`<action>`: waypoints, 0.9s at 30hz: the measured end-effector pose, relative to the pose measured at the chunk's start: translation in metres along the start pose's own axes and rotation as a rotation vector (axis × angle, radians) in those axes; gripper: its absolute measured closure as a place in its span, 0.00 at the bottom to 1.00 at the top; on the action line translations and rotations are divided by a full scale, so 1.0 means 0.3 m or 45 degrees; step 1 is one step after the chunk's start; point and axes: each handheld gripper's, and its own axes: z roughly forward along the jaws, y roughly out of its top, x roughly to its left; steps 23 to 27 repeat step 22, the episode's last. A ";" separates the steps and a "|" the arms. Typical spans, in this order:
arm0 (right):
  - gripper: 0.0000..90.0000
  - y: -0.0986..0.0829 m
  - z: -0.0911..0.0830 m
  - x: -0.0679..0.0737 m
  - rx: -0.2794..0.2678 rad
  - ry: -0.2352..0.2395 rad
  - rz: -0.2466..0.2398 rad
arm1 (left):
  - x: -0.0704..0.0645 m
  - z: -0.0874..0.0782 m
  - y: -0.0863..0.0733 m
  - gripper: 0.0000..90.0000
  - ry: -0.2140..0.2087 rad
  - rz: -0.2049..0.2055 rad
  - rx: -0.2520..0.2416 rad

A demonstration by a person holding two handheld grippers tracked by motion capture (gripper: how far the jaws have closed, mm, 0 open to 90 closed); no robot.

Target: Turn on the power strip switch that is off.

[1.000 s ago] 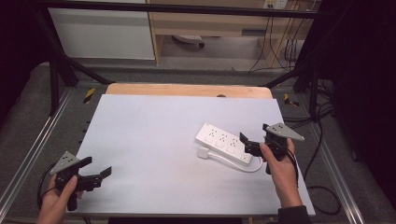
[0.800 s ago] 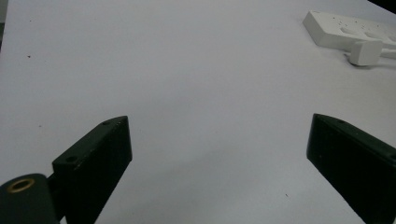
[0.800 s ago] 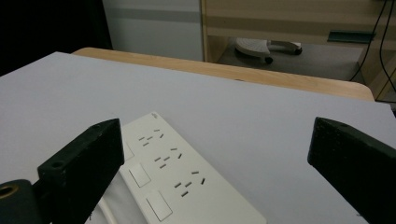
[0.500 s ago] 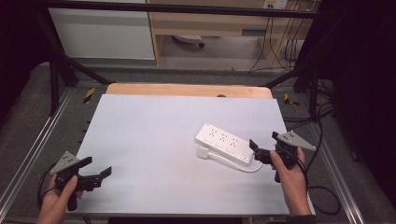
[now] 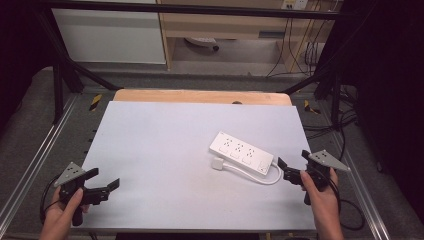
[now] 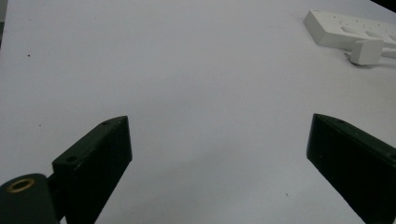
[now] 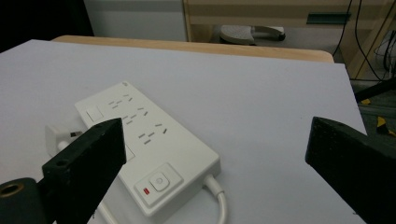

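A white power strip (image 5: 242,153) lies flat on the white table, right of centre, with several socket rows and a switch near its right end. Its white cable (image 5: 260,177) loops back along the front to a white plug (image 5: 218,163) lying loose beside the strip. My right gripper (image 5: 292,166) is open just off the strip's right end, held by a hand at the table's right edge. In the right gripper view the strip (image 7: 144,149) lies between and ahead of the spread jaws. My left gripper (image 5: 104,179) is open at the front left corner, holding nothing; the strip (image 6: 348,31) shows far off.
The white tabletop (image 5: 165,135) lies on a wooden board (image 5: 200,96) that shows along the far edge. Metal rails (image 5: 35,160) run down both sides. Cables (image 5: 345,130) hang at the right, and a cabinet and shelf unit (image 5: 110,35) stand behind the table.
My right gripper has drawn back from the strip toward the table's right front edge, away from the strip's end. The left gripper has stayed in place.
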 end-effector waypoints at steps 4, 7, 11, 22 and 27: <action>0.06 -0.035 -0.003 -0.018 0.033 -0.004 0.011 | 0.000 0.000 0.000 0.07 -0.001 0.001 0.002; 0.06 -0.063 0.000 -0.034 0.068 -0.011 0.017 | 0.000 0.001 0.000 0.07 -0.002 0.002 0.002; 0.07 -0.102 0.007 -0.047 0.127 -0.009 0.029 | 0.000 0.001 0.000 0.07 -0.002 0.007 0.004; 0.06 -0.173 0.046 -0.024 0.332 0.057 -0.007 | -0.003 0.005 -0.001 0.07 -0.004 0.013 0.013; 0.06 -0.173 0.046 -0.024 0.332 0.057 -0.007 | -0.003 0.005 -0.001 0.07 -0.004 0.013 0.013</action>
